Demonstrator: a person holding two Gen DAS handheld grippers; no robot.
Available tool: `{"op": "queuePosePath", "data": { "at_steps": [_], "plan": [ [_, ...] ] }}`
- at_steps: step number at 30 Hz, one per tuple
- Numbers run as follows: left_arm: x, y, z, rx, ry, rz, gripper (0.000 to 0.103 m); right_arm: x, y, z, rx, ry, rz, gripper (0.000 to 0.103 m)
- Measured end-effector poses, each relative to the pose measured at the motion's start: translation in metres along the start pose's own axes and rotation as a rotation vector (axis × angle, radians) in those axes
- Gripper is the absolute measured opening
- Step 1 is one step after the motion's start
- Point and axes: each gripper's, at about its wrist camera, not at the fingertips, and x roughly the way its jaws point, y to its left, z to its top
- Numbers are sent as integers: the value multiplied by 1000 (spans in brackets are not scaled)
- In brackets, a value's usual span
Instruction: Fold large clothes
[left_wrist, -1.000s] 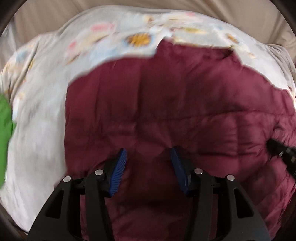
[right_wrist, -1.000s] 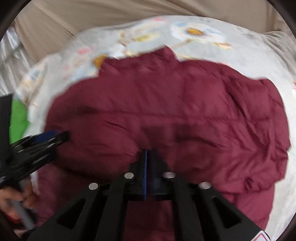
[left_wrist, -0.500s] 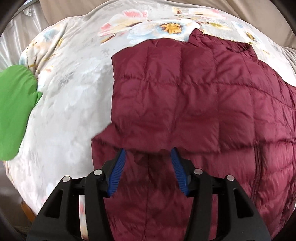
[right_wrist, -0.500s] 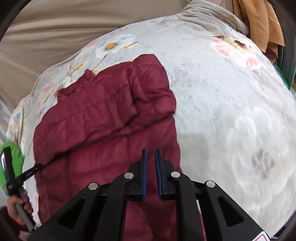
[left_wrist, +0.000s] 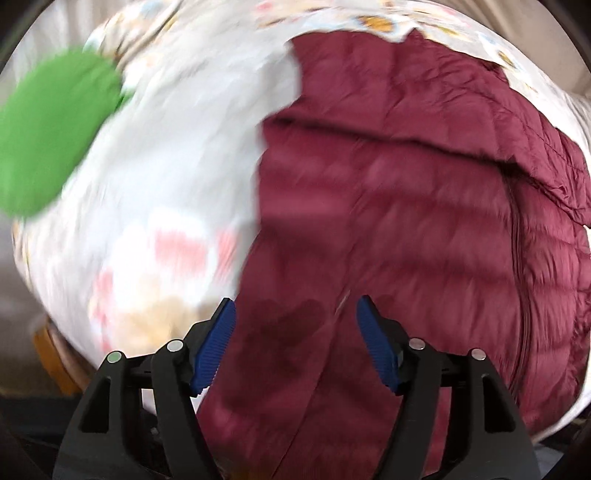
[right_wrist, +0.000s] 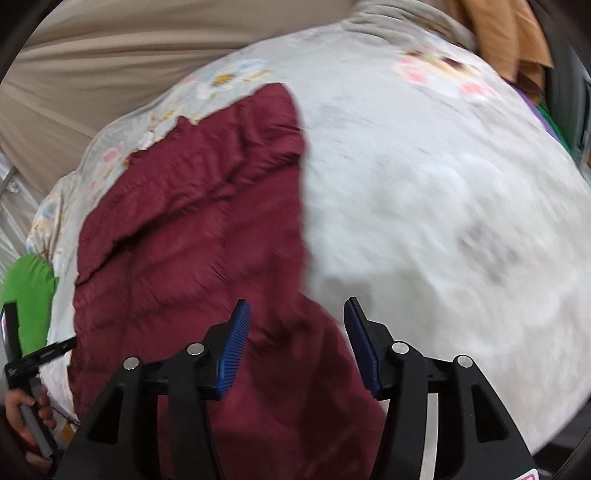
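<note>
Quilting fills our left wrist view: the maroon puffer jacket (left_wrist: 424, 221) lies on the floral bedspread (left_wrist: 166, 177), reaching ahead and to the right of the left claw (left_wrist: 295, 325). Its jaws have just been opening and stand apart over the jacket's near edge, pads clear of the cloth. A green cloth (left_wrist: 48, 147) sits far ahead to the left.

From the right wrist we see the right claw (right_wrist: 297, 325), jaws likewise just opened, nothing pinched, above the jacket's (right_wrist: 192, 236) near corner; the jacket stretches ahead and leftward. At far left a hand (right_wrist: 22, 413) holds the other tool.
</note>
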Motion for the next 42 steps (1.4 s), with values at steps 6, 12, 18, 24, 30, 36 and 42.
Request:
{"op": "queuePosePath", "data": {
  "at_steps": [6,12,18,24,30,36,42],
  "plan": [
    [8,57,-34,-114,76,-117,66,-20,-24,-54,90,41,-18,63],
    [22,75,-52,-109,101,-240,74,-1,-23,-79,130,93,-24,65],
    [41,79,-50,-119,152,-338,74,2,-28,-82,245,52,13,70],
    [35,78,-54,-82,137,-365,44,4,-30,-75,260,53,11,66],
    [24,85,-50,-75,106,-390,29,-6,-46,-78,304,15,-16,63],
    [43,93,-60,-175,151,-400,62,6,-30,-74,250,44,25,69],
    [34,84,-52,-163,138,-461,21,4,-10,-70,238,39,106,12]
  ]
}}
